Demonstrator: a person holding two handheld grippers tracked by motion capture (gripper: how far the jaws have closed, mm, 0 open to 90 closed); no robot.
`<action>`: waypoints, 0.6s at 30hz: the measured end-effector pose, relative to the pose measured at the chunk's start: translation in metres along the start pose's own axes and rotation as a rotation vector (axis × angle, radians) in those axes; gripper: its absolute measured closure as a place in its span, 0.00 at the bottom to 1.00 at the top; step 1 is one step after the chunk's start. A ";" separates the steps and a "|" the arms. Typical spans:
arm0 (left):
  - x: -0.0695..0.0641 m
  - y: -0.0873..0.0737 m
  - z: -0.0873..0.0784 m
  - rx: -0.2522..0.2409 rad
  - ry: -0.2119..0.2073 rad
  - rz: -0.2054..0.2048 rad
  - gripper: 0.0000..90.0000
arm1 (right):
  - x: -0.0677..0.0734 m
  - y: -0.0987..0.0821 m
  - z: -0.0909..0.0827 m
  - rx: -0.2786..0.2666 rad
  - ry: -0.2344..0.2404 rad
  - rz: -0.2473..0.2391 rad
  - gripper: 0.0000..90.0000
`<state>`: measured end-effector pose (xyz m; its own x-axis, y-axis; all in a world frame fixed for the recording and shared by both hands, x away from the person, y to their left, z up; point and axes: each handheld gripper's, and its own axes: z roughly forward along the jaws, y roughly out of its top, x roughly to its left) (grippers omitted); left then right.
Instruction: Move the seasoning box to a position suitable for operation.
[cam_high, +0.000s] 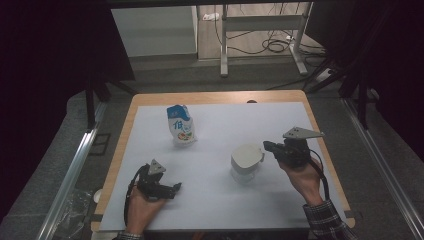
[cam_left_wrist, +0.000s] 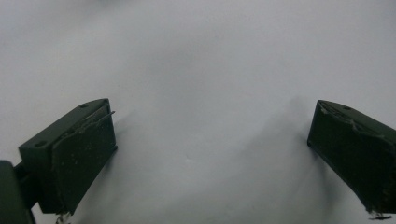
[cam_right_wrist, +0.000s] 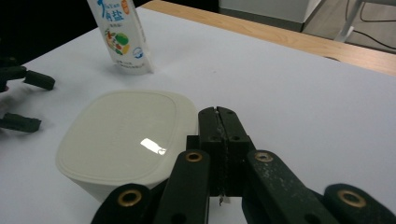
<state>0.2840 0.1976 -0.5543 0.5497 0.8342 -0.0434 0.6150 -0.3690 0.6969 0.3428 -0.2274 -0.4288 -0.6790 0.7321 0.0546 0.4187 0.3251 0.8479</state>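
Observation:
A white lidded container (cam_high: 246, 159) (cam_right_wrist: 126, 135) stands right of the middle of the white mat (cam_high: 220, 200). My right gripper (cam_high: 266, 146) (cam_right_wrist: 218, 112) hovers at the lid's right edge, just above it. It is shut, with its two pads pressed flat together and nothing visible between them. A blue and white pouch (cam_high: 181, 125) (cam_right_wrist: 122, 37) stands upright farther back. My left gripper (cam_high: 176, 188) (cam_left_wrist: 215, 109) (cam_right_wrist: 30, 101) rests low over the mat at the front left, open, with only bare mat between its jaws.
The mat covers a wooden table (cam_high: 150, 98), whose edge shows at the back and sides. Beyond the table stand a metal frame (cam_high: 224, 45) and loose cables (cam_high: 275, 46) on the floor. Metal rails (cam_high: 75, 160) run along both sides.

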 end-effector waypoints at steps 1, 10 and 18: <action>0.000 0.000 0.000 0.000 0.000 0.000 0.01 | 0.001 0.001 0.001 0.002 0.006 -0.001 0.99; 0.000 0.000 0.000 0.000 0.000 0.000 0.01 | 0.008 0.005 0.009 0.009 0.029 -0.031 0.99; 0.000 0.000 0.000 0.000 0.000 0.000 0.01 | 0.010 0.005 0.015 0.020 0.026 -0.046 0.99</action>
<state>0.2840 0.1977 -0.5543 0.5497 0.8342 -0.0437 0.6151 -0.3688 0.6969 0.3476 -0.2097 -0.4318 -0.7132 0.7004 0.0296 0.3986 0.3704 0.8390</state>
